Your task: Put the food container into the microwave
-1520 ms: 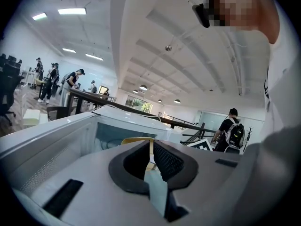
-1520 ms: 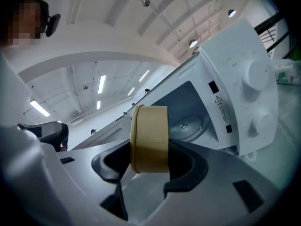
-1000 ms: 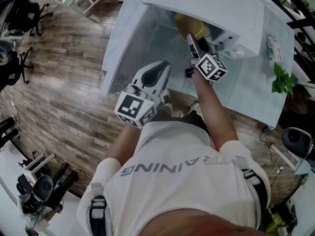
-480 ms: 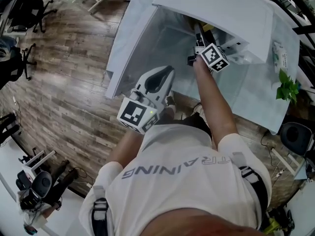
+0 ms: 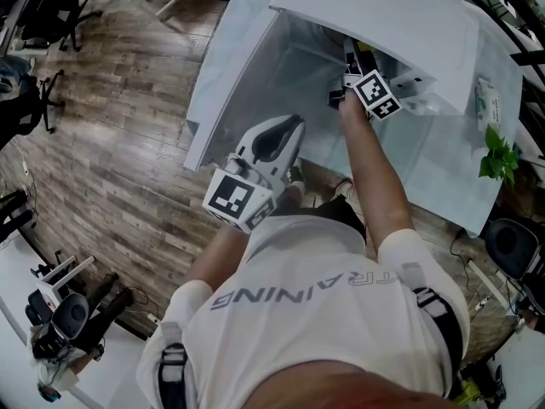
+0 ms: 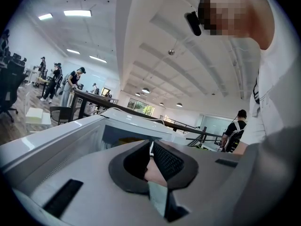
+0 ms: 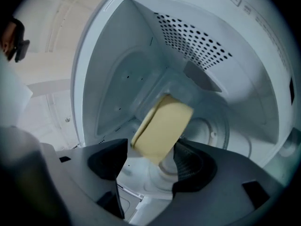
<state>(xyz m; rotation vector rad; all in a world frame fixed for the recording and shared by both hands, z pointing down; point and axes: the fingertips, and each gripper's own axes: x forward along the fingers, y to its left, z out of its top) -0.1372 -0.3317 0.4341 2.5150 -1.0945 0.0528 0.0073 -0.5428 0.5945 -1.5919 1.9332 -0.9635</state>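
Right gripper (image 7: 151, 147): reaches deeper into the microwave (image 5: 375, 15) than a second ago. Its jaws have just been opening and stand apart on either side of the food container (image 7: 162, 128). The container is inside the cavity, seemingly on the turntable, with the walls well clear around it, and it no longer shows from overhead. Left gripper (image 6: 151, 146): closed, empty, outside the microwave.

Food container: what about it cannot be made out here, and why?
Right gripper view: the food container stands between the fingers of the right gripper, whose jaws have just been opening; they cover its lower edge, so turntable contact is unclear.
Head view: the microwave itself hides it.
Left gripper view: the left gripper covers most of the cavity; a tan strip there is too small to identify.
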